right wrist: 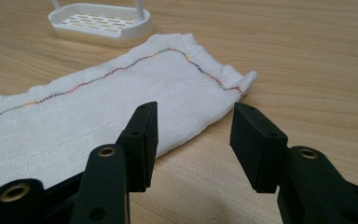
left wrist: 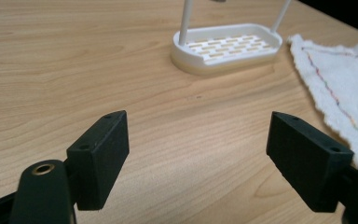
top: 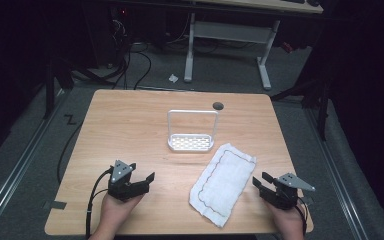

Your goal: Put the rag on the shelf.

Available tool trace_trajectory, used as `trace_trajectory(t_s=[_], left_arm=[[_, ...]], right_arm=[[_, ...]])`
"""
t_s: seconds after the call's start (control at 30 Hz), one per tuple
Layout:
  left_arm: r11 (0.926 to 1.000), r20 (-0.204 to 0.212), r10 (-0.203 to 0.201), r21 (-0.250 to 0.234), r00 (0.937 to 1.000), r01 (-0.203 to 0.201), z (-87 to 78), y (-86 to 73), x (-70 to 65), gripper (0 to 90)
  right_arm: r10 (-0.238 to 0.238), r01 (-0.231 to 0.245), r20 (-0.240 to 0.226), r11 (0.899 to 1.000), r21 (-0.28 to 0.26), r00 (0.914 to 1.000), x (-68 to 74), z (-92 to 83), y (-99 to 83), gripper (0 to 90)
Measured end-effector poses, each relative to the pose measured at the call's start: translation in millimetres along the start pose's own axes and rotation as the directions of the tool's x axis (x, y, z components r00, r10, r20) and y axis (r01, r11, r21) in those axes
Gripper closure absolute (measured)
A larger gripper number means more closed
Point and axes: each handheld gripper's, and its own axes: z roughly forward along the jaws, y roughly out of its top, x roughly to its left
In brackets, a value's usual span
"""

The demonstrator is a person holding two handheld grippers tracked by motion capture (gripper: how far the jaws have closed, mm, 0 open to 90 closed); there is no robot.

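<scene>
A white cloth [top: 222, 182] with a coloured stitched border lies flat on the wooden table [top: 130, 130], right of centre near the front. Behind it stands a white slotted rack [top: 191, 142] with a tall wire handle. My left gripper [top: 147, 181] rests low at the front left, open, with bare table between its jaws; the rack [left wrist: 226, 46] and the cloth's edge [left wrist: 340, 88] lie ahead of it. My right gripper [top: 261, 181] sits at the front right, open, its jaws just short of the cloth's near edge [right wrist: 121, 98].
A dark round hole [top: 218, 105] marks the table's far side. Past the table stand a white desk frame [top: 227, 45] and cables on the grey floor. Bare wood spreads left of the rack.
</scene>
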Motion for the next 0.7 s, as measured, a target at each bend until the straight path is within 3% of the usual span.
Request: trace_trajectory(t_s=[0.23,0.37,0.4,0.43,0.47,0.5,0.6,0.67,0.7], left_arm=[[0.9995,0.06,0.005,0.032,0.9982,-0.006,12.4,-2.5,-6.0,27.5],[0.9998,0.13,-0.002,0.018,0.9915,-0.001,18.8,0.2,-13.2,34.4],[1.0,0.154,0.006,0.004,0.9881,-0.006,20.9,1.2,-16.8,36.3],[1.0,0.198,0.004,0.001,0.9802,-0.005,24.6,2.9,-21.4,42.1],[0.9999,0.222,-0.002,0.015,0.975,-0.001,28.0,4.8,-24.7,49.1],[0.9993,0.244,0.003,0.036,0.9698,-0.012,33.1,7.8,-29.8,49.1],[0.9955,0.3,0.018,0.083,0.9536,-0.045,52.2,17.0,-46.2,63.5],[0.9915,0.327,0.029,0.111,0.9446,-0.068,67.8,22.6,-59.2,71.1],[0.989,0.33,0.052,0.114,0.9425,-0.095,74.7,25.1,-67.5,75.0]], right_arm=[[-0.012,0.012,-0.002,1.0,0.004,0.9999,2.6,-2.2,-0.7,52.8],[-0.011,0.011,0.002,1.0,0.0,0.9999,1.4,-5.5,-1.1,54.2],[-0.009,0.009,0.003,1.0,0.0,1.0,1.1,-5.9,-1.3,54.2],[-0.005,0.005,0.002,1.0,0.001,1.0,1.2,-6.2,-1.6,54.4],[-0.005,0.005,0.003,1.0,0.002,1.0,1.5,-6.3,-1.7,54.8],[-0.007,0.007,0.002,1.0,0.003,1.0,1.6,-6.3,-1.7,55.1],[-0.013,0.013,-0.007,1.0,0.006,0.9999,1.7,-5.5,-1.6,56.3],[-0.014,0.014,-0.018,1.0,0.007,0.9997,2.1,-5.3,-1.9,56.8],[-0.014,0.014,-0.021,1.0,0.005,0.9997,2.4,-5.4,-1.9,56.9]])
